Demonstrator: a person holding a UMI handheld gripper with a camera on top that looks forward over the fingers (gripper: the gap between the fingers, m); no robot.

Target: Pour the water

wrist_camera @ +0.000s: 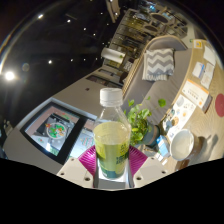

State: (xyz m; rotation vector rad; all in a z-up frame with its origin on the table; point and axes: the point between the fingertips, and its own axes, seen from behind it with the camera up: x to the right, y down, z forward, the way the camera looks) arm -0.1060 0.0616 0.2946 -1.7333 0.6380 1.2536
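Observation:
A clear plastic bottle (112, 138) with a white cap and a yellow-green label stands upright between my fingers, lifted above the table. Both pink pads (89, 158) press against its lower sides, so my gripper (112, 166) is shut on it. The liquid inside looks pale yellow-green. A white cup (184, 146) sits on the table to the right, beyond the fingers. The bottle's base is hidden behind the gripper body.
A small green plant (140, 118) stands just behind the bottle. A framed picture (55, 130) lies to the left. A chair with a zigzag cushion (158, 66) stands behind the table, and a pink object (220, 103) lies far right.

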